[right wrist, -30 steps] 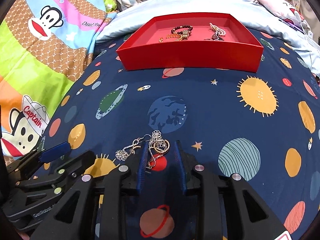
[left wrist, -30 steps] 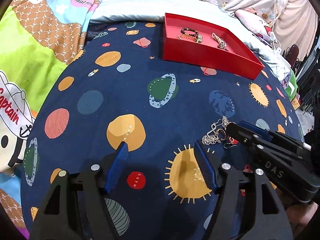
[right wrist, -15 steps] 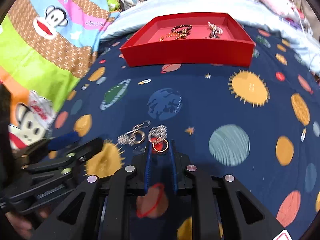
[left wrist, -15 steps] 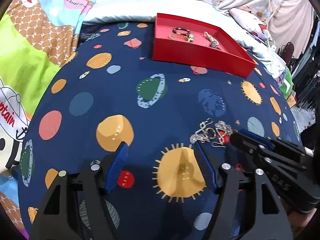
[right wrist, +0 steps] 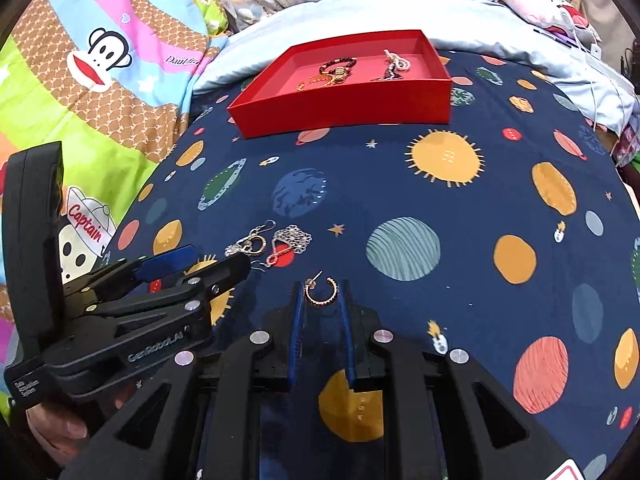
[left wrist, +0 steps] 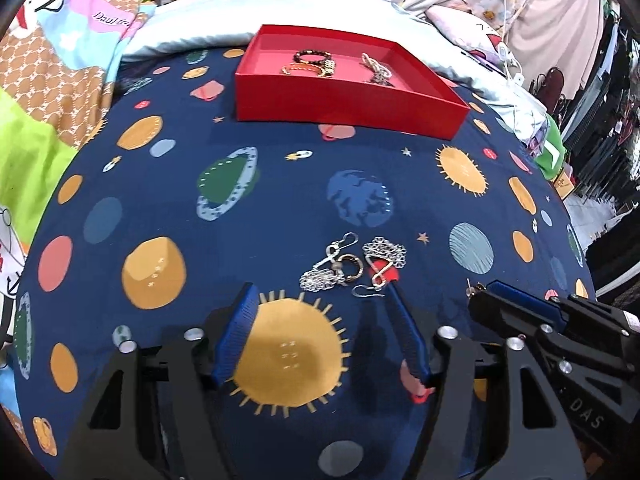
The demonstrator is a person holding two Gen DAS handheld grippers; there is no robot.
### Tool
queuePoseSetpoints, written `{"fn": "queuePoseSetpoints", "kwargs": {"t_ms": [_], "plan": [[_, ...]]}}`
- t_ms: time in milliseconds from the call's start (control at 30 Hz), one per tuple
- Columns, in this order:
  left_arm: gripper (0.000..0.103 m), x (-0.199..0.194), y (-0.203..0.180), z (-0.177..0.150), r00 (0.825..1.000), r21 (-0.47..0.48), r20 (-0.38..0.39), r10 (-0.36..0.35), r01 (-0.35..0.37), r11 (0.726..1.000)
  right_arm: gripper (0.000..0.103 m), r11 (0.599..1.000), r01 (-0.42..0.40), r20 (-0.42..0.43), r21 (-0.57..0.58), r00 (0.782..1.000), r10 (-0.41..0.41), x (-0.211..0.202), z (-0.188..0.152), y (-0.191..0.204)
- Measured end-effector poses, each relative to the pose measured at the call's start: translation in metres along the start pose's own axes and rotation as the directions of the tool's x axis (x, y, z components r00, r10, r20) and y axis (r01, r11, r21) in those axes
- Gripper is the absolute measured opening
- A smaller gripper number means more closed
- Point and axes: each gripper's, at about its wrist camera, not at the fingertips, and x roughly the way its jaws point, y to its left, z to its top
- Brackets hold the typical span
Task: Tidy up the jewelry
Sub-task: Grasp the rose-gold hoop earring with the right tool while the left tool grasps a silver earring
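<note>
Two tools: the right tool (right wrist: 321,292) pinches a gold hoop earring (right wrist: 320,291); the left tool (left wrist: 320,322), jaws parted and just narrowing, holds nothing.

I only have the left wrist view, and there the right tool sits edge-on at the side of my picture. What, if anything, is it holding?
Observer: The right wrist view shows the right tool shut on a gold hoop earring; its jaws have just been closing.
Operator: Is any of the silver chain caught in there with it?
Observer: No. Only the hoop sits between the pads, open side up, its post sticking up beside the left-hand pad. The silver pieces lie apart from it on the bedspread.
</note>
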Motion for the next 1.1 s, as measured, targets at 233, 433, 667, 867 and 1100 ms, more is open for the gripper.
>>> {"fn": "queuePoseSetpoints", "kwargs": {"t_ms": [233,433,667,867,1100], "plan": [[0.034,0.005,-0.01,0.007,0.999,0.025,0.018,-0.032,0.031,0.999,0.016,1.0,0.0,0.007,0.027,1.0,0.0,-0.002,-0.001,-0.012],[0.024,0.013,-0.015,0.006,0.999,0.061,0.015,-0.04,0.039,0.997,0.016,0.999,-0.002,0.01,0.043,1.0,0.002,-0.002,-0.001,-0.018],[0.019,0.005,-0.017,0.007,0.997,0.071,0.051,-0.052,0.048,0.996,0.016,0.999,-0.003,0.012,0.05,1.0,0.002,-0.003,-0.002,-0.021],[0.019,0.014,-0.021,0.008,0.998,0.085,0.033,-0.049,0.046,0.995,0.016,0.999,-0.005,0.011,0.051,1.0,0.004,-0.003,-0.001,-0.021],[0.021,0.017,-0.023,0.009,0.998,0.107,0.045,-0.032,0.027,0.994,0.016,0.999,-0.005,0.009,0.052,1.0,0.004,-0.002,-0.001,-0.021]]}}
